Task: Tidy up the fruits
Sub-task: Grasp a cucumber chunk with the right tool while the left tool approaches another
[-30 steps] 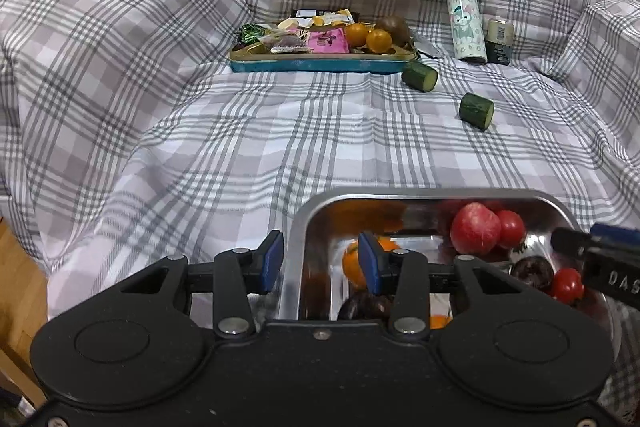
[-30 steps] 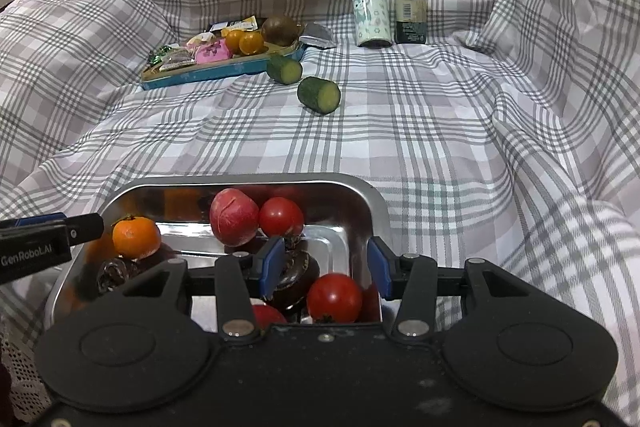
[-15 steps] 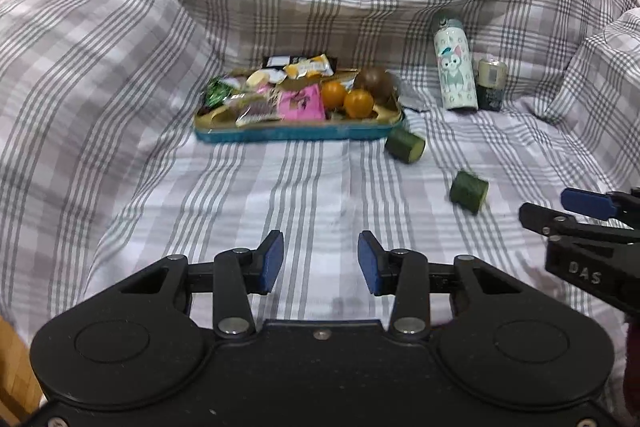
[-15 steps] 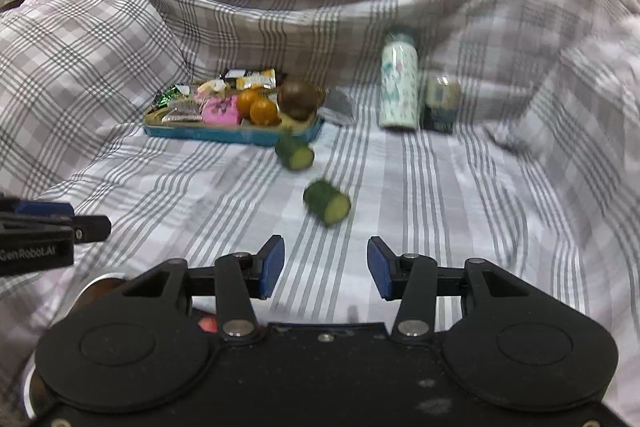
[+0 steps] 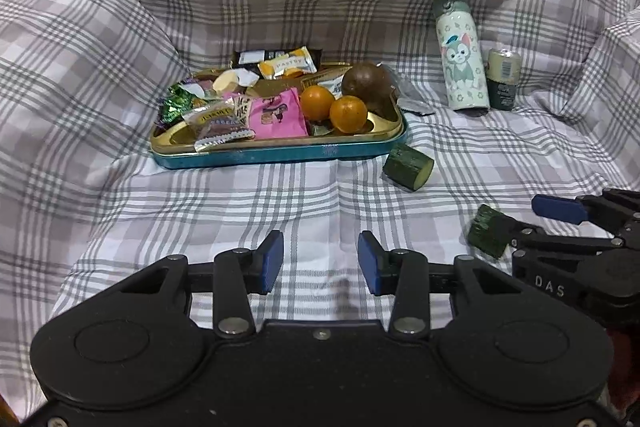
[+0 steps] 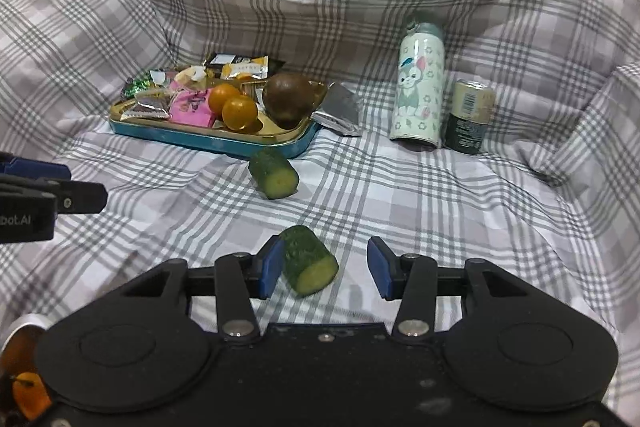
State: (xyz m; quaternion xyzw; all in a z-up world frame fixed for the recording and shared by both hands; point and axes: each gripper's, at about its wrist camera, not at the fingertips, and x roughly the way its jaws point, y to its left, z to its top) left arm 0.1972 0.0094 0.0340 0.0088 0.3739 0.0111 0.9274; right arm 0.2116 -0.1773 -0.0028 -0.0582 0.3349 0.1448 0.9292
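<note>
Right wrist: stubby bumpy-skinned cucumber chunk [image 6: 308,261], plaid cloth [image 6: 440,211]

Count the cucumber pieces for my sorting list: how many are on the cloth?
2. One cucumber piece lies just before the blue tray; the other lies nearer, between the right tool's open fingers.

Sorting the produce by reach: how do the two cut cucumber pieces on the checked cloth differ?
The nearer cucumber piece lies between the open right gripper fingers, untouched; the farther cucumber piece lies just in front of the teal tray. The nearer one's skin looks rougher. Both lie on their sides, dark green, pale cut faces toward the camera.
</note>
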